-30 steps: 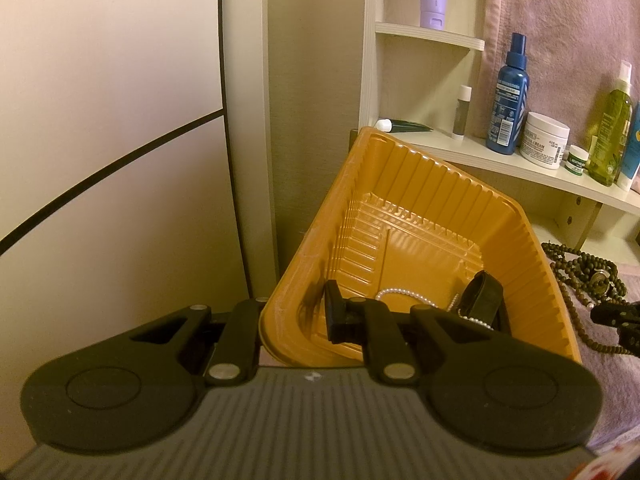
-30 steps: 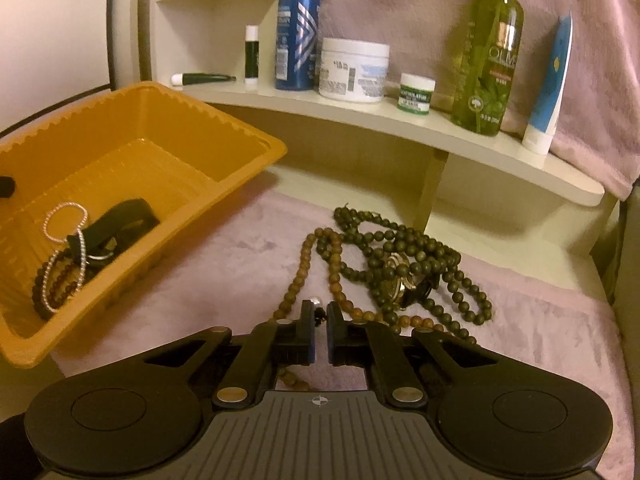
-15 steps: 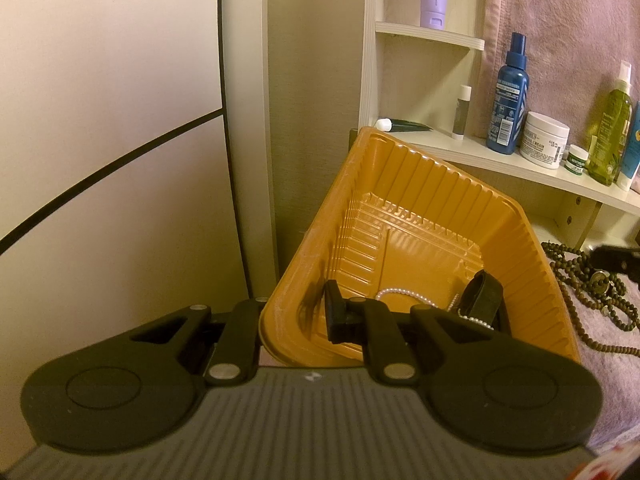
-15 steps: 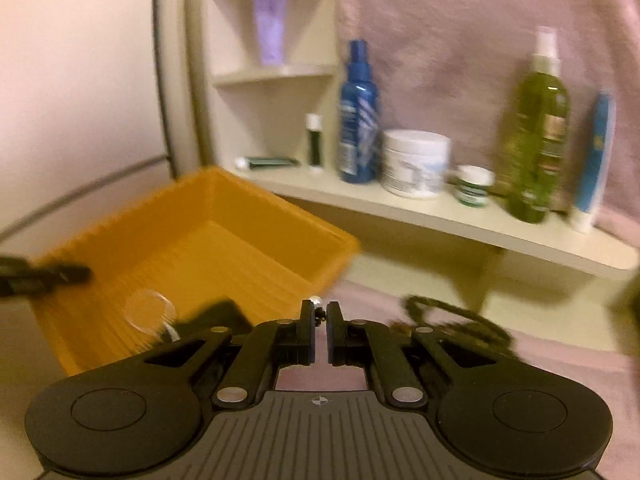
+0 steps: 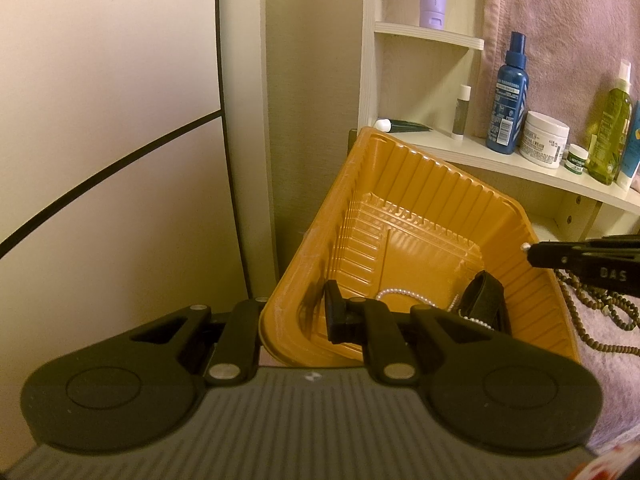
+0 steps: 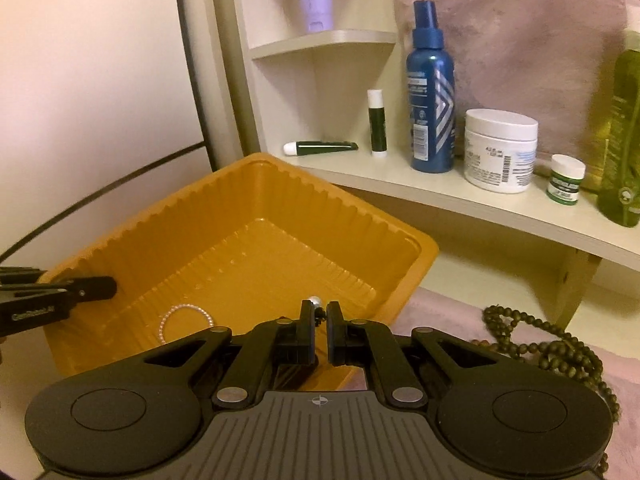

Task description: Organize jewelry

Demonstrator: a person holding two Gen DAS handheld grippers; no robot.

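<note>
— What's changed?
— The right gripper has swung from the bead necklaces to above the orange tray, jaws pinched on a small silver-tipped piece, possibly an earring.
— The left gripper?
— Clamped on the tray's rim, steadying it for the drop.

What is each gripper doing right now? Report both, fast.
Left gripper: shut on the orange tray wall.
Right gripper: shut on a small pearl-tipped piece, above the tray.
</note>
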